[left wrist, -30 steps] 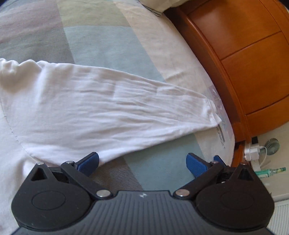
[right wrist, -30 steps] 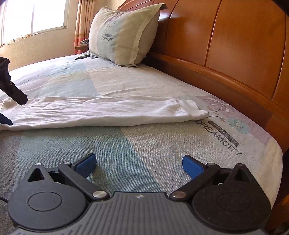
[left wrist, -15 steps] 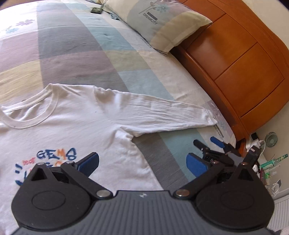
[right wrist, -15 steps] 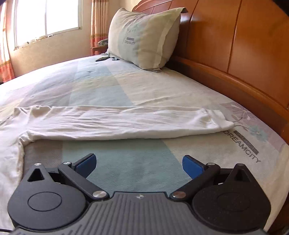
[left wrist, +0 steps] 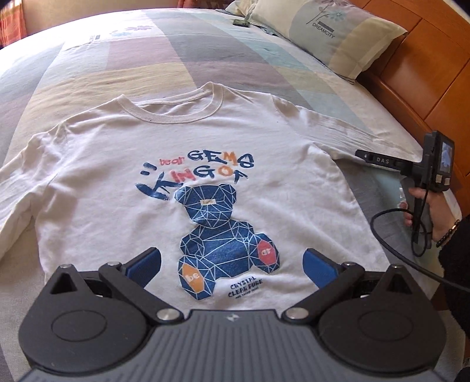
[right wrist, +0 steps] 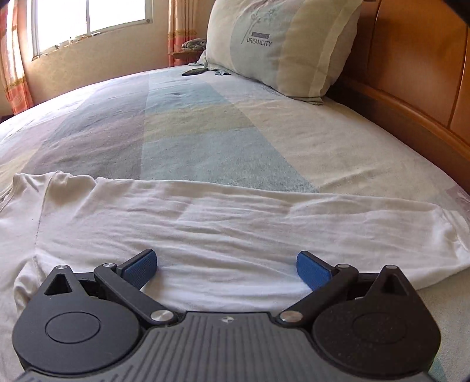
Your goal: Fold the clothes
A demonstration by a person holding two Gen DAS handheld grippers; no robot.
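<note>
Above the spread white shirt (left wrist: pixel 123 176), the left gripper (left wrist: pixel 232 266) has pulled back, empty and wide; the right gripper (right wrist: pixel 226 269), equally wide, has closed on the right sleeve (right wrist: pixel 264 232), ready to fold.

Count of items in view:

- Shirt (left wrist: pixel 123 176): 1, white, long-sleeved, flat on the bed; 2 sleeves (right wrist: pixel 264 229).
- Bear print (left wrist: pixel 218 232): 1, blue, on the shirt front.
- Pillow (right wrist: pixel 276 47): 1, at the head edge of the bed.
- Bed (right wrist: pixel 188 117): 1; wooden headboard (right wrist: pixel 411 58): 1.
- Grippers: 2, left gripper (left wrist: pixel 232 264) and right gripper (right wrist: pixel 226 267), each with 2 blue pads.
- Hand (left wrist: pixel 423 211): 1 visible, holding the right gripper.
- Window (right wrist: pixel 88 20): 1.
- Small dark object (right wrist: pixel 194 71) beside the pillow: 1, kind unclear.
</note>
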